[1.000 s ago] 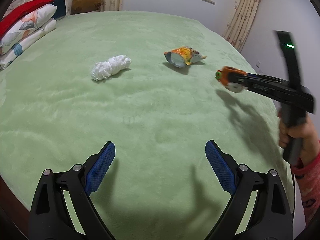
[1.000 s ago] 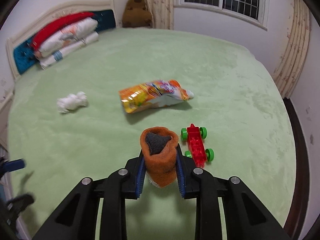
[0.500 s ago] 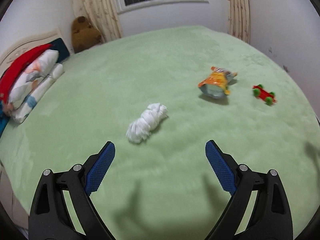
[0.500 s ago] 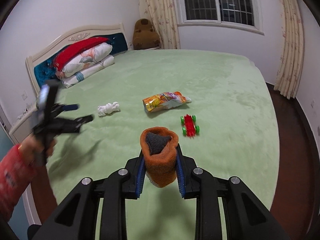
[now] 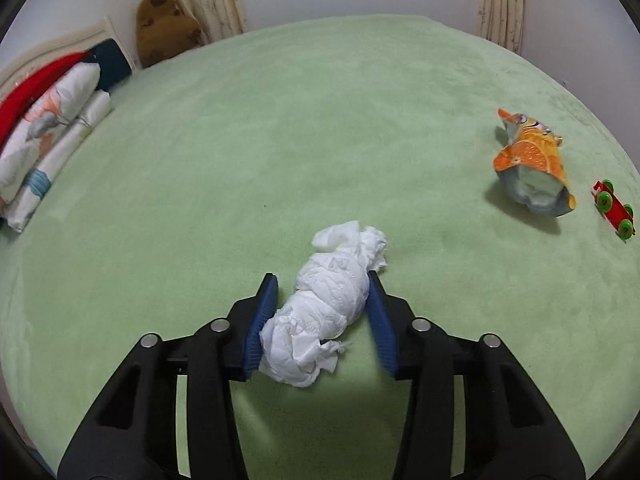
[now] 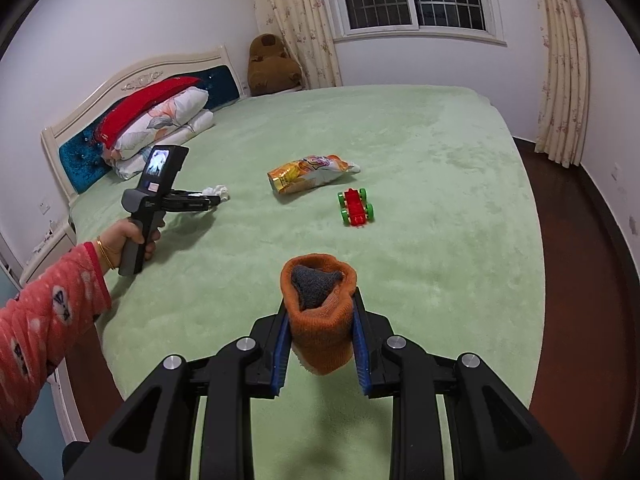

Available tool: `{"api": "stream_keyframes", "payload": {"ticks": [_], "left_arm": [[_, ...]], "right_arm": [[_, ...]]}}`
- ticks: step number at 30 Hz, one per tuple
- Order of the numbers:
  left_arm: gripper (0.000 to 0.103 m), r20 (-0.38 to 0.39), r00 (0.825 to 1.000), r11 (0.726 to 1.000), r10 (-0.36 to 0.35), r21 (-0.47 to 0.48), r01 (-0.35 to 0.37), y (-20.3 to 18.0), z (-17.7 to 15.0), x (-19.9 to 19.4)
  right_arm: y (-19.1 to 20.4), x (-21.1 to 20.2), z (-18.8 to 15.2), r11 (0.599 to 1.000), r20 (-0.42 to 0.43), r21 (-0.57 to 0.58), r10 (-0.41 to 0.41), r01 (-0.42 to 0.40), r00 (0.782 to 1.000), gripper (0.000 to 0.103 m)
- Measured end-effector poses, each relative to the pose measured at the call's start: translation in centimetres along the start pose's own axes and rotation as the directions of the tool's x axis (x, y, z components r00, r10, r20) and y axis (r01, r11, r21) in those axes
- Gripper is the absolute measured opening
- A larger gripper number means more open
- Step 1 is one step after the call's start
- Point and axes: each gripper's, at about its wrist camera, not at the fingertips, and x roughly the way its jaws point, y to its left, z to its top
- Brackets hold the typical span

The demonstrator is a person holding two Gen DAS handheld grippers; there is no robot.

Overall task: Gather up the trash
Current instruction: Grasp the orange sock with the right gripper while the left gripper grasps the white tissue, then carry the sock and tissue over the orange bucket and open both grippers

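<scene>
A crumpled white tissue wad (image 5: 330,304) lies on the green bed cover (image 5: 280,128). My left gripper (image 5: 322,284) has its blue pads against both sides of the wad. In the right wrist view the left gripper (image 6: 214,199) reaches the same white wad (image 6: 219,191). My right gripper (image 6: 320,300) is shut on an orange sock (image 6: 322,316) with a grey inside, held above the bed. An orange snack bag (image 5: 532,168) lies on the right; it also shows in the right wrist view (image 6: 310,171).
A red toy car (image 6: 355,207) with green wheels lies near the snack bag; it also shows in the left wrist view (image 5: 614,210). Pillows (image 6: 160,120) are stacked at the headboard. A brown plush (image 6: 272,64) sits in the far corner. Dark wood floor (image 6: 580,240) runs along the bed's right side.
My left gripper moved up to the white wad and closed its jaws around it. My right gripper kept hold of the orange sock and drew back, away from the bag and toy car.
</scene>
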Motion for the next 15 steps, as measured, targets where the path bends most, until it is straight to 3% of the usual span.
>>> {"api": "stream_keyframes", "payload": {"ticks": [7,15], "left_arm": [[0.036,0.043,0.999,1.0,-0.01,0.007,0.009,-1.2,-1.1,-4.2],[0.036,0.096,0.994,0.998,-0.062,0.009,0.061,-5.4,-5.1,-14.7]], "right_arm": [[1.0,-1.7,-0.2,1.0,0.029,-0.019,0.013,-0.012,0.999,0.026],[4.0,-6.0,-1.0,0.997,0.048,-0.061,0.059,-0.056,0.997,0.027]]}}
